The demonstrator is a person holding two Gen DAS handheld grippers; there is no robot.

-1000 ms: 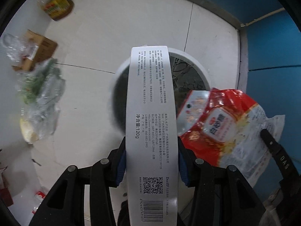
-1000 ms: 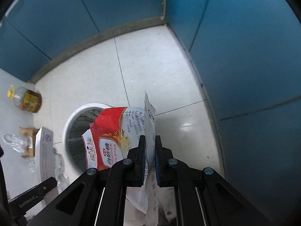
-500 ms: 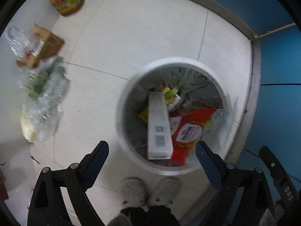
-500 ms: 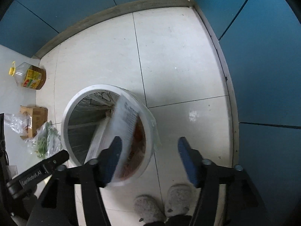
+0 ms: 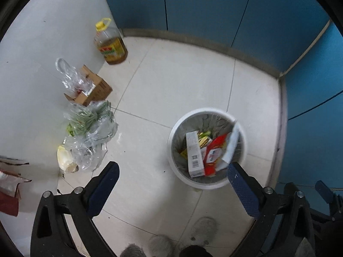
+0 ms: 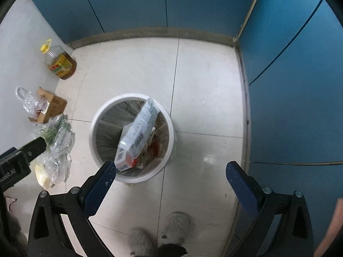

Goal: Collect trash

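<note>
Both sets of jaws stand wide apart and hold nothing: the left gripper (image 5: 172, 176) and the right gripper (image 6: 170, 174) hang above the white bin (image 5: 171, 162), which sits on the tiled floor (image 5: 182, 81) near the blue wall (image 5: 310, 107); inside the bin lie a long white box (image 5: 194, 153), a red and white packet (image 5: 214, 153) and some smaller wrappers, so the drop-off step looks complete and the hands are free for another pick; what remains, by my judgement, is the litter along the grey wall to the left: a clear plastic bag with greens (image 5: 90, 130), a crumpled clear bag on an open cardboard box (image 5: 92, 87), and perhaps the oil bottle (image 5: 110, 42), though whether that counts as trash is not certain; the next move calls for swinging a gripper left and low toward the bag of greens, closing the jaws on a gathered fold of film rather than a loose edge, since thin plastic may slip or spill its contents.
</note>
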